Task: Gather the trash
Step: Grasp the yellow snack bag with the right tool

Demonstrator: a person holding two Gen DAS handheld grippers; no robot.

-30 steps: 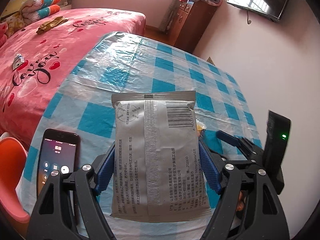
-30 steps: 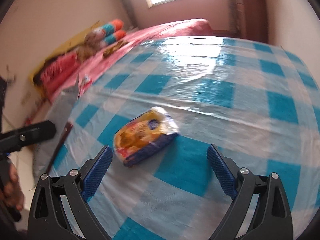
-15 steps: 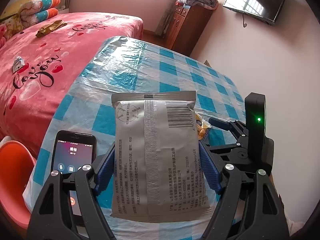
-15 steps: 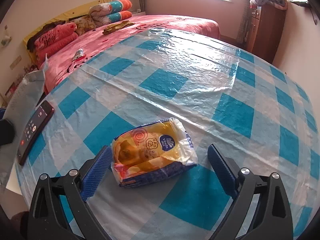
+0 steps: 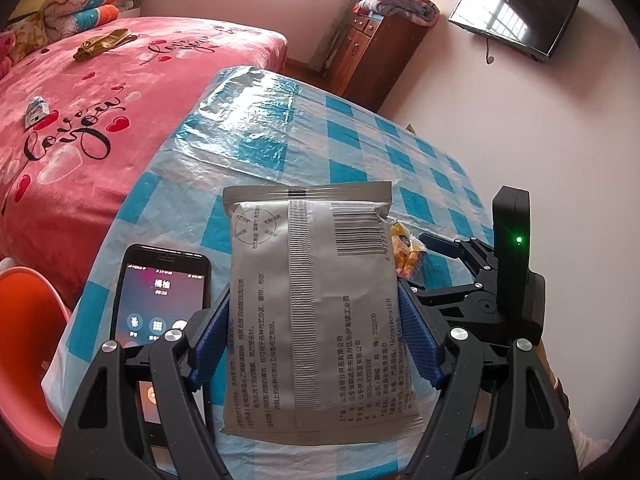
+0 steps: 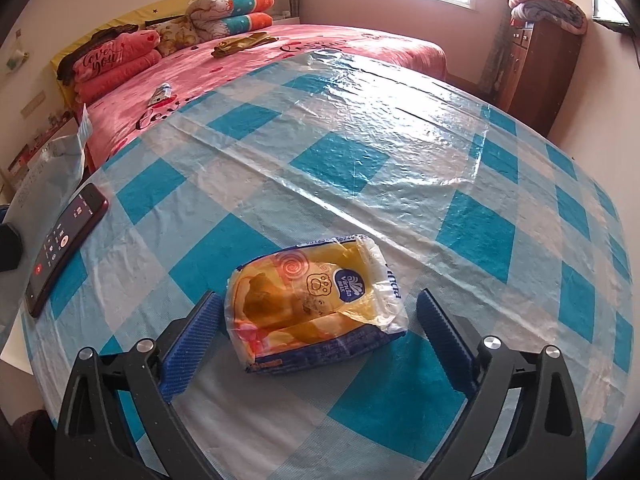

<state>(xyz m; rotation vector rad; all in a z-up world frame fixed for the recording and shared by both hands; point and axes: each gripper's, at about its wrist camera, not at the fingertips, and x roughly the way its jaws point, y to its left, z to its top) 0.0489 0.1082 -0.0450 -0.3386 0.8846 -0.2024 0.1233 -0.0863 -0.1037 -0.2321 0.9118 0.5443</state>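
My left gripper [image 5: 314, 340] is shut on a grey packet [image 5: 316, 300] with printed text and a barcode, held upright above the near edge of the table. My right gripper [image 6: 316, 336] is open, its blue pads on either side of a yellow and blue tissue pack [image 6: 316, 300] lying on the blue checked tablecloth [image 6: 360, 160]; the pads do not touch it. The tissue pack [image 5: 406, 254] peeks out behind the grey packet in the left wrist view, with the right gripper [image 5: 452, 264] beside it. The grey packet [image 6: 44, 176] shows at the left edge of the right wrist view.
A phone [image 5: 160, 300] with a lit call screen lies at the table's near left corner, also in the right wrist view [image 6: 64, 240]. An orange chair [image 5: 24, 340] stands left of the table. A pink bed [image 5: 80, 100] lies beyond, a wooden cabinet [image 5: 380, 52] at the back.
My right gripper has moved in toward the tissue pack, which now sits between its open pads. My left gripper still holds the grey packet and has shifted slightly.
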